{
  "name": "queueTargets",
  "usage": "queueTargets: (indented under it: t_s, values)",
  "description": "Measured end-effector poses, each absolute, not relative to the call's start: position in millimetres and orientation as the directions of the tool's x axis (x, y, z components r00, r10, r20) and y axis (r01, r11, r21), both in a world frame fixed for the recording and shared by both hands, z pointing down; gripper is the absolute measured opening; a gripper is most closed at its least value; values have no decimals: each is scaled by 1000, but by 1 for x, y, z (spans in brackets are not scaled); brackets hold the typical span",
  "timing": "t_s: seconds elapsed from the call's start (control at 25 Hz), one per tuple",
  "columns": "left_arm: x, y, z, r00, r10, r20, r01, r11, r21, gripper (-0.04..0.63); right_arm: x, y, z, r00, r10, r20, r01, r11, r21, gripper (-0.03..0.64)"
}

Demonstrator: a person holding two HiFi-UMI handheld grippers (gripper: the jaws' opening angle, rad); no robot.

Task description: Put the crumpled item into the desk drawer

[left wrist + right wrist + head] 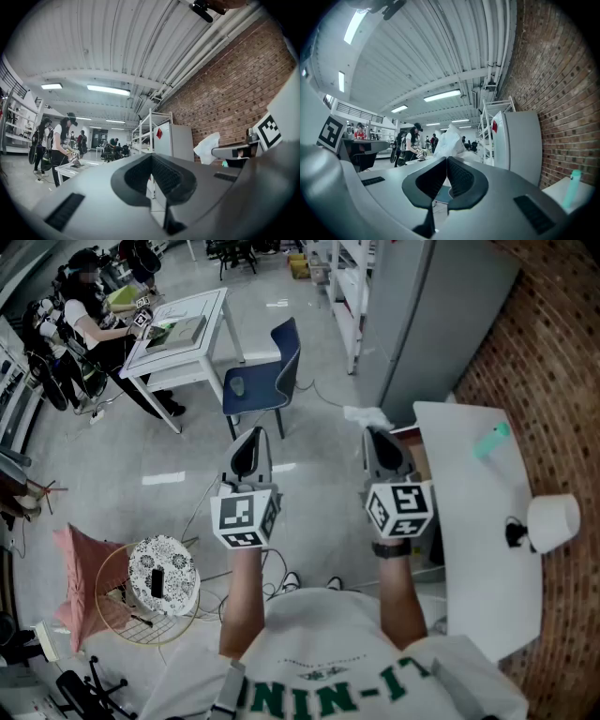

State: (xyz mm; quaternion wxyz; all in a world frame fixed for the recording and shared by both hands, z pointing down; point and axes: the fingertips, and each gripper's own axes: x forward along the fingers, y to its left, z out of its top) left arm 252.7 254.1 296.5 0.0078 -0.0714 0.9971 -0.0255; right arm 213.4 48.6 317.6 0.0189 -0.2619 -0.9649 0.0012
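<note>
While the left claw [251,439] is seen with its jaws pressed together on nothing, the crumpled item [367,415], white, thin and creased into peaks, is pinched at the very tips of the right claw [376,434]. The item is bunched up beyond those tips, above the floor and just beside the left edge of the white desk [487,549], on which a teal bottle [493,440] is seen.

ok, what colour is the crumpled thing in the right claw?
White. The crumpled item shows best in the right gripper view.
</note>
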Motion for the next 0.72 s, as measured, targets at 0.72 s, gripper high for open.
queueTargets:
  t_s: [0.72]
  values:
    - [214,303,325,-988,-155,28,-156,987,-34,-8,173,125,353,-820,567,78,565,824,-46,8]
